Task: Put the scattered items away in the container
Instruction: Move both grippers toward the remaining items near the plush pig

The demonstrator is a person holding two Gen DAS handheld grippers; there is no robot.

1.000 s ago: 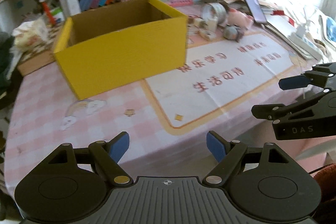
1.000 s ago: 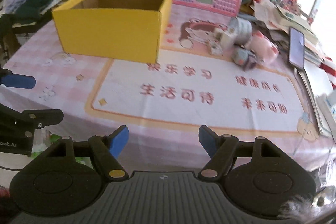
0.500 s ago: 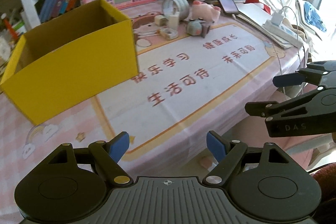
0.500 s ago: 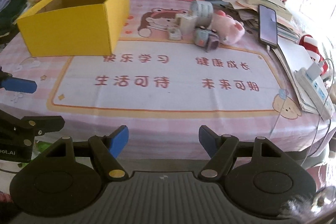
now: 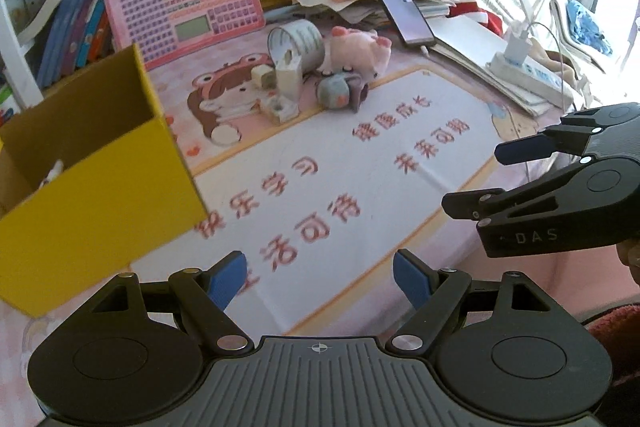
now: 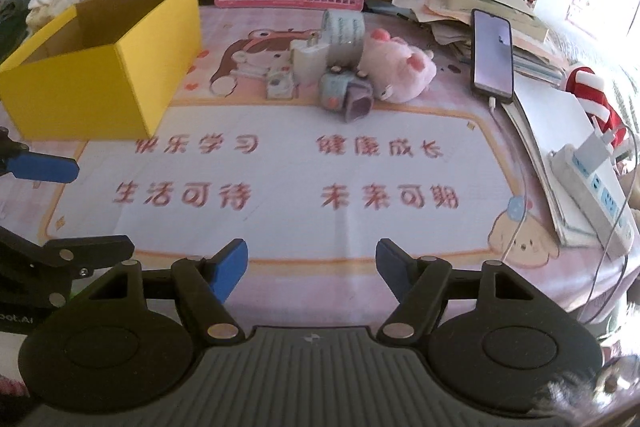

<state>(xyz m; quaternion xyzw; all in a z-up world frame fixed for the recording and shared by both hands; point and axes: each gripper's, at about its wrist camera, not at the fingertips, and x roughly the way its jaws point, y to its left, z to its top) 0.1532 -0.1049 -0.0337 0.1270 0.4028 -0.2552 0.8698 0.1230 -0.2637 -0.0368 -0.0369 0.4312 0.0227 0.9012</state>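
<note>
Toys (image 6: pixel 344 75) far beyond right claw (image 6: pixel 312 263)

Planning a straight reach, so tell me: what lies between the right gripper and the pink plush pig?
Only bare printed mat. In the right wrist view nothing stands between the right gripper and the pink plush pig; the small grey toy sits just left of that line.

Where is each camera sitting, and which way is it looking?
Left wrist: sits on the left gripper, looking down across the table; the right gripper shows at right.
Right wrist: sits on the right gripper, its jaws closing on nothing; a left gripper finger shows at left.
Both see the yellow box and pink pig.
</note>
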